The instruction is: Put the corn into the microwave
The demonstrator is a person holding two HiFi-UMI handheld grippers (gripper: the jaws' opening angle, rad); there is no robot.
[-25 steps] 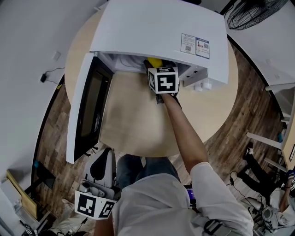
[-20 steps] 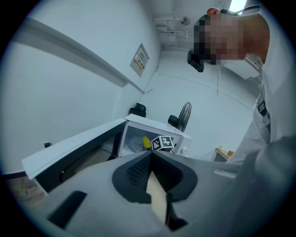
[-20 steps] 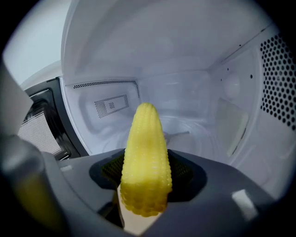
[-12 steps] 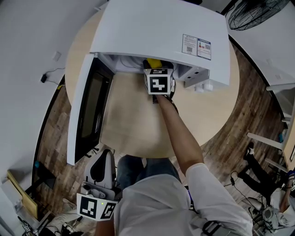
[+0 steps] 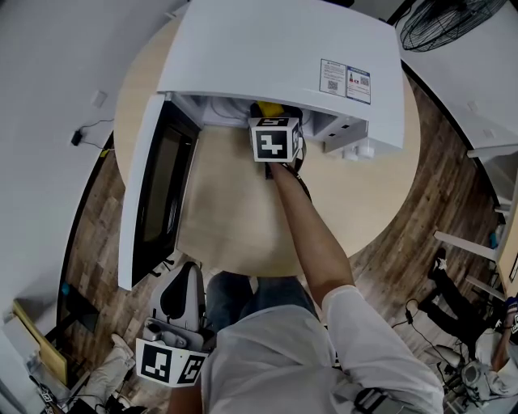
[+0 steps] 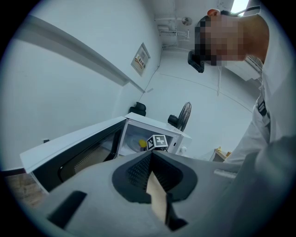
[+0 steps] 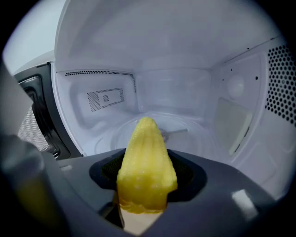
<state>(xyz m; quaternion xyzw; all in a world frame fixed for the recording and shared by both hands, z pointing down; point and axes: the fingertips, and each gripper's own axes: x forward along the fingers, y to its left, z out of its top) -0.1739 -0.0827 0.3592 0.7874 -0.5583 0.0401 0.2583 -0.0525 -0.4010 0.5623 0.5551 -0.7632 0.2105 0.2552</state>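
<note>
The white microwave [image 5: 275, 48] stands on the round wooden table [image 5: 235, 226], its door [image 5: 150, 190] swung wide open to the left. My right gripper [image 5: 277, 121] is at the oven's mouth, shut on the yellow corn [image 7: 146, 169], whose tip points into the cavity. Beyond the tip lies the glass turntable [image 7: 189, 132], bare. From the head view only a bit of the corn [image 5: 270, 108] shows under the oven's top edge. My left gripper [image 5: 180, 323] hangs low off the table's near edge, beside the person's lap; its jaws meet at the tips with nothing between them [image 6: 151, 159].
The open door juts past the table's left edge. A floor fan [image 5: 449, 23] stands at the back right. Cables and gear lie on the wooden floor [image 5: 89, 234]; someone's foot [image 5: 113, 356] shows at the lower left, and another person's legs [image 5: 449, 287] at the right.
My right gripper with the corn has shifted slightly left at the oven's mouth. The left gripper has stayed where it was.
</note>
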